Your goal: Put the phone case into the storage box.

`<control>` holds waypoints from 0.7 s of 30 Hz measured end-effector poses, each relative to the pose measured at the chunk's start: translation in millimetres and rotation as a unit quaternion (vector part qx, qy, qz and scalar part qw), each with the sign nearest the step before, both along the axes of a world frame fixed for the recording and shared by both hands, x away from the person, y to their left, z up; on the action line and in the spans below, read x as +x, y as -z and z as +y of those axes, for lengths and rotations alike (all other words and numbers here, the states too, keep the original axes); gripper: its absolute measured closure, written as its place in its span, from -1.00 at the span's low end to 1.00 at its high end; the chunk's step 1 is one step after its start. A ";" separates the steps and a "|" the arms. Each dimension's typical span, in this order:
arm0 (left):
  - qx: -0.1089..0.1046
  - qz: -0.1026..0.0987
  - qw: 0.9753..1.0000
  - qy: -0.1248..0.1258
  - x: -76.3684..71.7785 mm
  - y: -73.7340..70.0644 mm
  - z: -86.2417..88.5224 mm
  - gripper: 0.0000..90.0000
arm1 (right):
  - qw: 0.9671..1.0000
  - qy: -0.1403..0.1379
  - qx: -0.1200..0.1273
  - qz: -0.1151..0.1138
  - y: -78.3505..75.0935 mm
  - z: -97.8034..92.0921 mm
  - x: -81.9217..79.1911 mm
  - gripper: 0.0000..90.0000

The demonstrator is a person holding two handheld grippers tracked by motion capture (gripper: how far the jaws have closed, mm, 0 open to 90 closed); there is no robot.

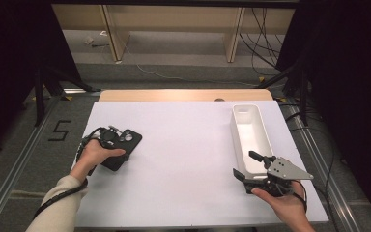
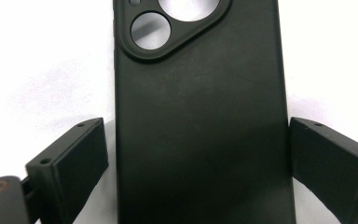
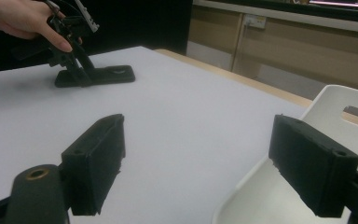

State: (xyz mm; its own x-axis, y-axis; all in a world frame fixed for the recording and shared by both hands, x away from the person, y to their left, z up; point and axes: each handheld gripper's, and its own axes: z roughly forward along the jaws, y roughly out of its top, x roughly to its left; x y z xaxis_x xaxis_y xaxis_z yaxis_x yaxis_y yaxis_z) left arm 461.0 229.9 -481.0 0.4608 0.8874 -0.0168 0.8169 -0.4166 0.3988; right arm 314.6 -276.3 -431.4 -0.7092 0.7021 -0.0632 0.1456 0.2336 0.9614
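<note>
Left gripper [image 1: 117,145] is sitting over a black phone case [image 1: 123,148] at the left-centre of the white table sheet [image 1: 183,145]; case is lying flat, back up, camera cut-outs pointing away from the person. In the left gripper view the case [image 2: 200,121] is lying between the jaws, which are standing wide open, one pad each side of the long edges w/ small gaps showing; nothing gripped yet.

Step in hand, as judged: closing on the case for pick-up, prob. for the white bin [image 1: 251,133] at the right side of the table.

Doing it well:
- keep jaws square to the long edges, centred on the case width, so both pads are meeting it at once
- get the pads low enough to catch the thin edges; case is soft-looking and may be buckling if squeezed hard
- grip nearer mid-length to avoid drooping

Pose: left hand [image 1: 96,152] is coming in from lower left, forearm angled up-right, gripper tipped steeply down onto the case. Right hand [image 1: 285,200] is holding the right gripper [image 1: 245,166] low at the near end of the bin, pointing up-left; its jaws are also standing wide open and empty, w/ the bin's rim [image 3: 335,100] just by its right-hand jaw in the right gripper view
</note>
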 end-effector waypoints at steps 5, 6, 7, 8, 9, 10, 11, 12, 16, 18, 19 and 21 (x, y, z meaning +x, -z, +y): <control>0.001 0.003 1.000 0.004 0.0 -0.8 -0.4 -0.85 | 1.000 0.000 0.001 0.000 -0.1 0.0 -0.2 -0.56; 0.001 0.003 1.000 0.003 -0.1 -0.9 -0.6 -0.84 | 1.000 0.000 0.000 0.000 0.0 -0.1 -0.1 -0.56; 0.001 0.003 1.000 0.003 -0.2 -1.1 -1.0 -0.83 | 1.000 0.000 0.000 0.000 0.1 -0.1 -0.1 -0.56; 0.001 0.004 1.000 0.003 -0.3 -1.4 -1.2 -0.80 | 1.000 0.000 0.000 0.000 0.1 -0.1 0.0 -0.56; 0.001 0.004 1.000 0.003 -0.4 -1.7 -1.4 -0.80 | 1.000 0.000 0.000 0.000 0.1 -0.1 0.0 -0.56; 0.002 0.005 1.000 0.003 -0.4 -2.1 -1.6 -0.78 | 1.000 -0.001 0.000 0.000 0.1 -0.1 -0.1 -0.56; 0.003 0.006 1.000 0.002 -0.5 -2.5 -1.8 -0.77 | 1.000 -0.001 0.000 -0.001 0.1 0.0 -0.1 -0.56; 0.003 0.007 1.000 0.002 -0.5 -2.7 -1.9 -0.75 | 1.000 -0.001 -0.001 -0.001 0.2 0.2 -0.1 -0.56; 0.001 0.005 1.000 -0.001 -0.9 -2.7 -1.7 -0.74 | 1.000 -0.001 0.000 -0.001 0.3 0.5 -0.1 -0.56; 0.001 0.005 1.000 -0.001 -1.1 -2.8 -1.5 -0.73 | 1.000 -0.001 0.000 -0.001 0.4 0.5 0.0 -0.56; -0.001 0.005 1.000 -0.002 -1.2 -2.8 -1.6 -0.73 | 1.000 -0.001 0.000 -0.001 0.4 0.5 0.0 -0.56; 0.001 0.005 1.000 -0.001 -1.1 -3.0 -1.6 -0.72 | 1.000 0.000 0.000 -0.001 0.2 0.3 -0.1 -0.56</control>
State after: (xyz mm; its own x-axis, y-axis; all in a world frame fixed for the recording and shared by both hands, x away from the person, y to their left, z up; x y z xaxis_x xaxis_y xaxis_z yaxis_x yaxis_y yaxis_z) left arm 459.9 228.3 -478.0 0.4591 0.8882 -0.0198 0.8216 -0.4160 0.3897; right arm 314.5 -275.9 -431.6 -0.7096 0.7016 -0.0651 0.1435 0.2343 0.9615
